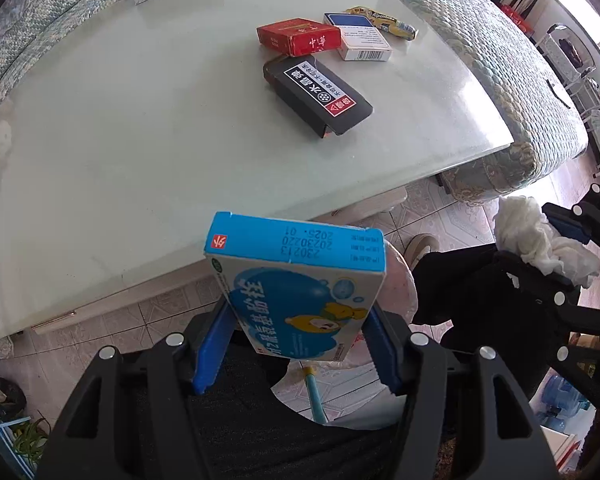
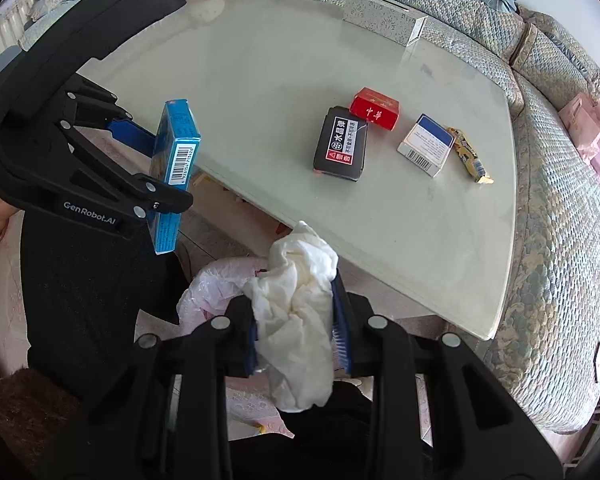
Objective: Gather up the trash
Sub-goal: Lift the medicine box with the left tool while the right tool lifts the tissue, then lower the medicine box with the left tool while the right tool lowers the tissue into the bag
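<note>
My left gripper (image 1: 299, 312) is shut on a blue medicine box (image 1: 296, 280), held past the near edge of the glass table (image 1: 140, 120). The right wrist view shows that box (image 2: 176, 152) on edge in the left gripper (image 2: 168, 172). My right gripper (image 2: 296, 304) is shut on a crumpled white tissue (image 2: 296, 320), above a white plastic bag (image 2: 212, 284) on the floor. On the table lie a black box (image 1: 320, 92), a red box (image 1: 300, 36), a white-and-blue box (image 1: 360, 38) and a yellow wrapper (image 1: 384, 22).
A patterned tissue box (image 2: 384, 20) stands at the table's far edge. A quilted sofa (image 2: 560, 240) curves around the table's far and right sides. A person's dark-clothed legs (image 2: 92, 300) are beside the bag. Tiled floor lies under the table edge.
</note>
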### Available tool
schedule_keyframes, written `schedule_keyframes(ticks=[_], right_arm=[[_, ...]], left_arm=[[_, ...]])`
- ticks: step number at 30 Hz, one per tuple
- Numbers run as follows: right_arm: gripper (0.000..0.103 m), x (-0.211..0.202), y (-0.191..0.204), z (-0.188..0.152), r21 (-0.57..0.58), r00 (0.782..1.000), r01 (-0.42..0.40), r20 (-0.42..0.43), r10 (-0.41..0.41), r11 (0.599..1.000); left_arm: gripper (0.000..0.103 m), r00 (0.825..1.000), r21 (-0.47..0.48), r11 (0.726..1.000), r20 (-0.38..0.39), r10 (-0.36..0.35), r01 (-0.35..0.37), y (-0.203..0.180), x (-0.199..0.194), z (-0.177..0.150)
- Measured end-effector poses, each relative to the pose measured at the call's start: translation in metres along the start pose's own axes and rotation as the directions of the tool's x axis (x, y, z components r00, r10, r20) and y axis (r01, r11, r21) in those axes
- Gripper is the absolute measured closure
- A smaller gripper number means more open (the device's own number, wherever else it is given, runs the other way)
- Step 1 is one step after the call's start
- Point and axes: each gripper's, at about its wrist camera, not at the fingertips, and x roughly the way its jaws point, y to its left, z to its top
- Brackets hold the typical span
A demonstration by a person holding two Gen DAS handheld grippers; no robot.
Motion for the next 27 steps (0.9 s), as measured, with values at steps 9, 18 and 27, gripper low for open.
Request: schedule_keyframes(ticks=[9, 18, 27], right_arm=[[0.074, 0.023, 0.017, -0.029, 0.0, 0.999, -0.005, -0.037, 0.005, 1.0], [0.074, 0.052, 0.025, -0.051, 0.044, 0.995, -0.044, -0.087, 0.048, 0.998], [0.074, 0.086, 0.026, -0.065, 0.067, 0.99, -0.042, -0.133, 0.051, 0.997]], left_arm=[[0.043, 1.0, 0.023, 1.0, 0.007, -0.011, 0.011, -0.015, 0.023, -0.018], [0.043, 1.0, 0.046, 0.999, -0.01, -0.017, 0.017, -0.026, 0.058, -0.035], [0.043, 0.999, 0.036, 0.999, -0.036, -0.033, 0.034, -0.033, 0.096, -0.043]])
